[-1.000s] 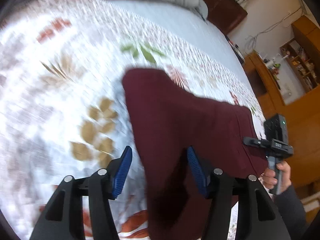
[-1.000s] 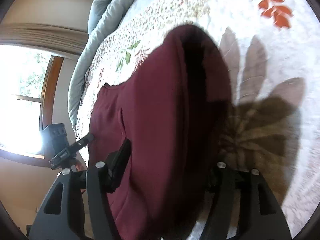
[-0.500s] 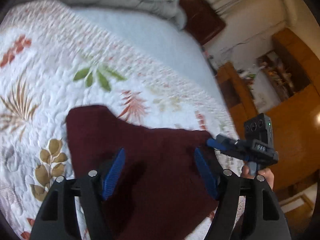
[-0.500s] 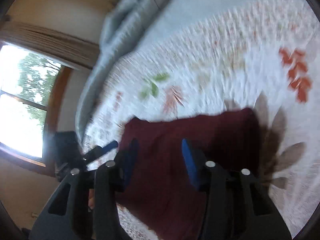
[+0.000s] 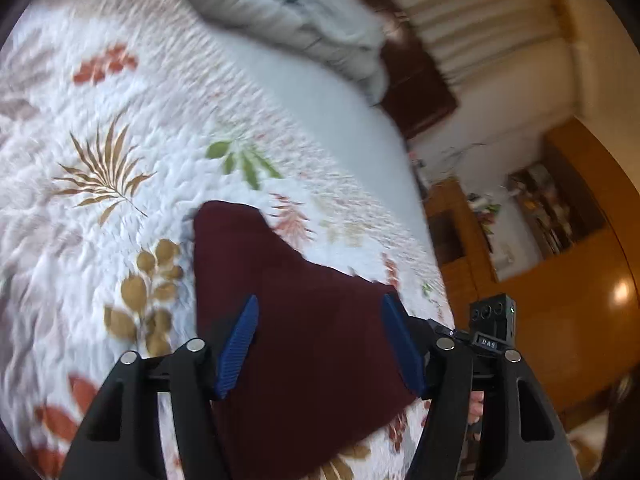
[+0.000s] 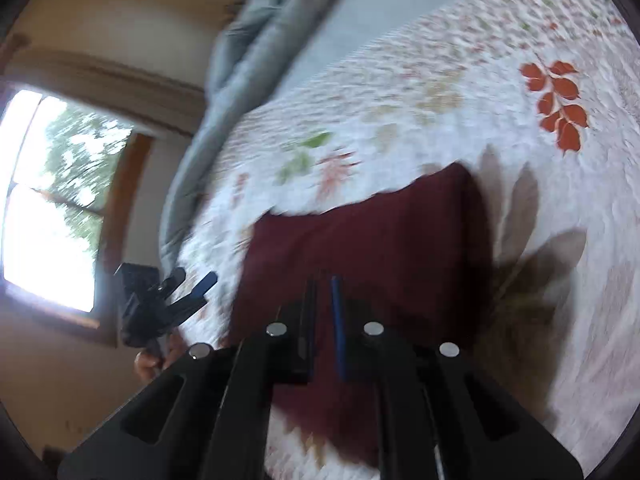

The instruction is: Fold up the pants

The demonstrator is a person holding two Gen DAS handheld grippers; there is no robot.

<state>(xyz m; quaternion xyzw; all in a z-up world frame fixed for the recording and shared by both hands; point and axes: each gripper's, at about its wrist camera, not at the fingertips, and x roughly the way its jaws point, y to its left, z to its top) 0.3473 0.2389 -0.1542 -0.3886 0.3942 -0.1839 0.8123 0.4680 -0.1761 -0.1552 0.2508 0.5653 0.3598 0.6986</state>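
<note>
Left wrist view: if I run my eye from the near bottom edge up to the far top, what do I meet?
The open left gripper → the folded maroon pants on the leaf-print quilt → the plain pale blue sheet → the bunched grey duvet.

white quilt [image 5: 168, 92] with leaf prints covers bed, grey duvet [image 5: 304, 12] bunched at far end, wooden cabinet [image 5: 580, 280] beside bed, bright window [image 6: 48, 200].

I see open quilt [image 5: 120, 128] left of and beyond the folded pants [image 5: 304, 320]; a bunched grey duvet [image 5: 304, 20] blocks the far end.
</note>
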